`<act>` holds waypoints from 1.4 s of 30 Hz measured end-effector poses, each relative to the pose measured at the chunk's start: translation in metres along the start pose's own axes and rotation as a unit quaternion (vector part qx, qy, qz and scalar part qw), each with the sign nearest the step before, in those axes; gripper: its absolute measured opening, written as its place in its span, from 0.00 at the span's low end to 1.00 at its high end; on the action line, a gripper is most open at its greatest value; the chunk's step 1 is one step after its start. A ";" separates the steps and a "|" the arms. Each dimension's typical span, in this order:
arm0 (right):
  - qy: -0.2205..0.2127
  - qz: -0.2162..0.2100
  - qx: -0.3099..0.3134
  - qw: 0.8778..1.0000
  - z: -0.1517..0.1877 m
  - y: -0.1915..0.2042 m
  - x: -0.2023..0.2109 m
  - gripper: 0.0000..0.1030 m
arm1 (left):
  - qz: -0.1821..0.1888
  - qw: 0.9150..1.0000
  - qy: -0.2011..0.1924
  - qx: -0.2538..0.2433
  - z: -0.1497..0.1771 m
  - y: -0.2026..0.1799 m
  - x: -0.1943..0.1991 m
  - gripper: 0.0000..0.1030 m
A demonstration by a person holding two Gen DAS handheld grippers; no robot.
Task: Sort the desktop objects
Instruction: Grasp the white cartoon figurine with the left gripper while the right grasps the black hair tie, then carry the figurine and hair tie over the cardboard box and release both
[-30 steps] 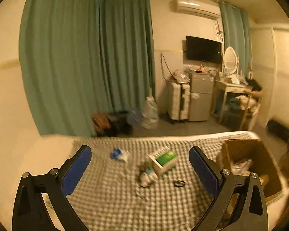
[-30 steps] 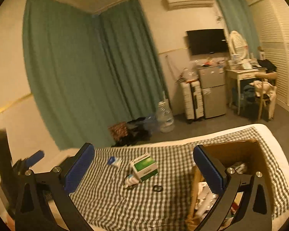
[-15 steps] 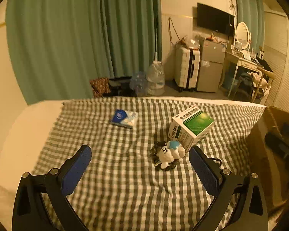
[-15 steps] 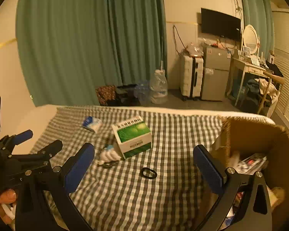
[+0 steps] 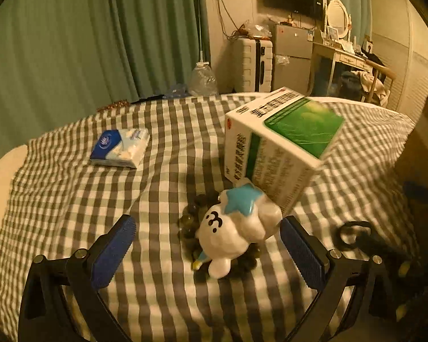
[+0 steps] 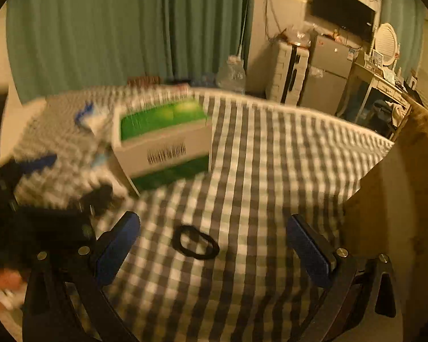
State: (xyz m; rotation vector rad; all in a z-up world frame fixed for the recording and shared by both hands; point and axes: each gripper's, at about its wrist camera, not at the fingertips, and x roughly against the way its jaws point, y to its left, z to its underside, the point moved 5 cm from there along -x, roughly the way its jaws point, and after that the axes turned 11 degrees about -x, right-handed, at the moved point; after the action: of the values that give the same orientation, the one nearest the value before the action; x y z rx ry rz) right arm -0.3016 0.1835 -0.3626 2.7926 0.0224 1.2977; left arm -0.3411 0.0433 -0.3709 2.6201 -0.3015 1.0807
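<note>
A white toy animal with a blue star (image 5: 236,228) lies on a dark bead string (image 5: 189,219) on the checked cloth, between the fingers of my open left gripper (image 5: 207,252). A white and green medicine box (image 5: 282,142) stands just behind it; the box also shows in the right wrist view (image 6: 162,142). A blue and white tissue pack (image 5: 119,148) lies at the far left. A black hair tie (image 6: 195,242) lies on the cloth between the fingers of my open right gripper (image 6: 214,252); it also shows in the left wrist view (image 5: 353,232).
A brown cardboard box (image 6: 399,199) stands at the right edge of the checked cloth (image 6: 271,156). The left gripper's dark frame (image 6: 42,228) is close at the right view's left. Green curtains (image 5: 71,42), a suitcase and a fridge lie beyond.
Both grippers have moved forward and down toward the cloth. The toy now lies between the left fingers and the hair tie between the right fingers. Both stay open.
</note>
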 end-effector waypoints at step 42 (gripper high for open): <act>-0.155 -0.060 -0.023 0.986 -0.033 0.020 0.229 0.04 | 0.006 0.988 -0.140 0.065 -0.036 0.017 0.240 0.40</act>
State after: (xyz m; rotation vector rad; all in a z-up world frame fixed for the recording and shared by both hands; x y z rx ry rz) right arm -0.1794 0.1741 -0.1654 2.8676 0.1405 0.8184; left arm -0.2022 0.0205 -0.1721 2.8929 -0.3161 0.7562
